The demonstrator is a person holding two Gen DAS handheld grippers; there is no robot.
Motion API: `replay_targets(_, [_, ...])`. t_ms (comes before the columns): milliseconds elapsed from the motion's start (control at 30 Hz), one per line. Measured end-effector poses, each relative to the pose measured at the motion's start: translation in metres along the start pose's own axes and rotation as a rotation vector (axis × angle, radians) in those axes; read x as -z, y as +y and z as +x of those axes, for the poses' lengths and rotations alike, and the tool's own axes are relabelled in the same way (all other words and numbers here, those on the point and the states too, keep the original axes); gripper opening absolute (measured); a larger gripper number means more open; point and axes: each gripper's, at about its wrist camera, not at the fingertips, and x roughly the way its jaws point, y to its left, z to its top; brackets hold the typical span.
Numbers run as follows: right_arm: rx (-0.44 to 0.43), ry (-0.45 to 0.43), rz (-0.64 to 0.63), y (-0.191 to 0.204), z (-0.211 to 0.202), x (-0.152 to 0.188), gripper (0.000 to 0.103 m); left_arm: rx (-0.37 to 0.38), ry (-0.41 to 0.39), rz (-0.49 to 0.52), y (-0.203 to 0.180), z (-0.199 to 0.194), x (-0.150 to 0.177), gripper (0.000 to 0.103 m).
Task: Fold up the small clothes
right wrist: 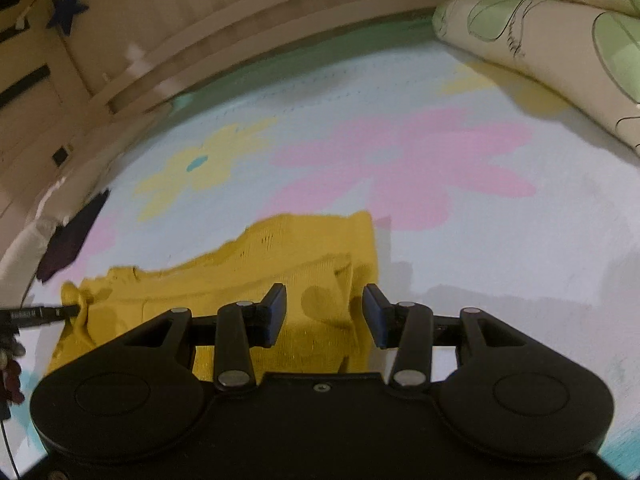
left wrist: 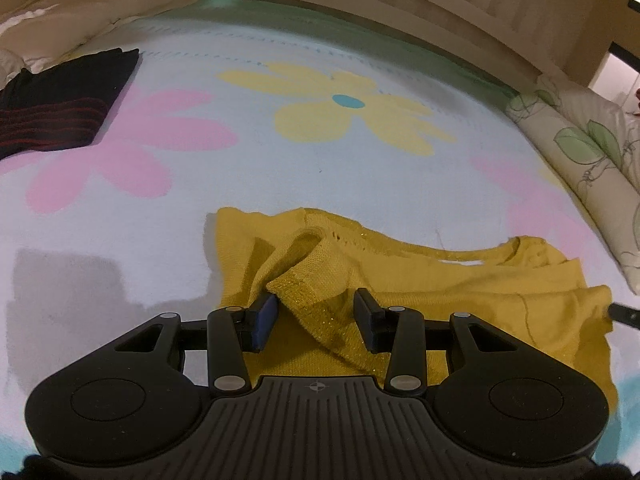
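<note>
the yellow knit top (left wrist: 440, 280) is lying rumpled on the flowered bed sheet (left wrist: 320, 184), a sleeve folded inward. both grippers, left gripper (left wrist: 316, 316) and right gripper (right wrist: 324, 316), are hovering with fingers spread, pinching nothing. folding seems underway; next calls for gripping an edge.

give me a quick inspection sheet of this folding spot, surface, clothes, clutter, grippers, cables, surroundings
surface: pale blue bedspread with pink and yellow flower prints, lying flat
job's things: yellow knit top spread out but rumpled, one cuffed fold bunched up between the left gripper's fingers
clutter: dark red-striped garment, already folded, at the far left
grippers: left gripper open, jaws apart either side of the cuff, not pinching; right gripper open over the top's other edge
cables: thin dark cord at the left edge of the right wrist view
surroundings: leaf-print pillow on the right, pale wooden bed frame behind
</note>
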Motion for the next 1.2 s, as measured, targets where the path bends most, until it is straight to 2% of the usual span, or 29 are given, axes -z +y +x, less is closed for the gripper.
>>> replay_targets(67, [-0.036,0.034,-0.016,0.001,0.004,0.000,0.017,0.010,-0.003,-0.011,0.002,-0.001,-0.001,0.040])
replay_targets(100, [-0.052,0.045,-0.022,0.002,0.004,0.000,0.014,0.017,-0.005,-0.023,0.003,-0.001,-0.002,0.040])
replay_targets(167, [-0.084,0.043,-0.008,0.004,0.003,-0.003,0.014,0.035,-0.009,-0.048,0.004,-0.001,-0.004,0.040])
replay_targets(300, [-0.194,0.009,0.152,-0.007,0.004,-0.011,0.014,0.057,-0.024,-0.107,0.008,0.001,-0.009,0.040])
replay_targets(400, [-0.236,-0.028,0.277,-0.017,0.014,-0.020,0.014,0.056,-0.036,-0.127,0.012,0.004,-0.014,0.040])
replay_targets(533, [-0.211,-0.059,0.432,-0.034,0.035,-0.028,0.014,0.046,-0.057,-0.150,0.019,0.006,-0.019,0.040])
replay_targets(667, [-0.150,-0.062,0.487,-0.045,0.054,-0.034,0.015,0.010,-0.076,-0.121,0.022,0.001,-0.022,0.040])
replay_targets(700, [-0.139,-0.063,0.485,-0.045,0.055,-0.034,0.018,0.000,-0.082,-0.100,0.020,-0.002,-0.021,0.040])
replay_targets(767, [-0.115,-0.070,0.399,-0.036,0.051,-0.038,0.018,-0.012,-0.084,-0.038,0.013,-0.008,-0.017,0.040])
replay_targets(900, [-0.037,-0.039,-0.032,0.011,0.025,-0.033,0.020,-0.037,-0.093,0.114,-0.012,-0.024,0.006,0.040])
replay_targets(967, [-0.059,-0.018,-0.180,0.033,0.011,-0.018,0.020,-0.018,-0.076,0.162,-0.026,-0.031,0.022,0.040])
replay_targets(1067, [-0.094,0.012,-0.284,0.055,-0.003,0.008,0.020,0.014,-0.034,0.246,-0.042,-0.035,0.045,0.040])
replay_targets(1200, [-0.116,0.053,-0.383,0.071,-0.007,0.037,0.020,0.039,0.014,0.304,-0.058,-0.031,0.064,0.040])
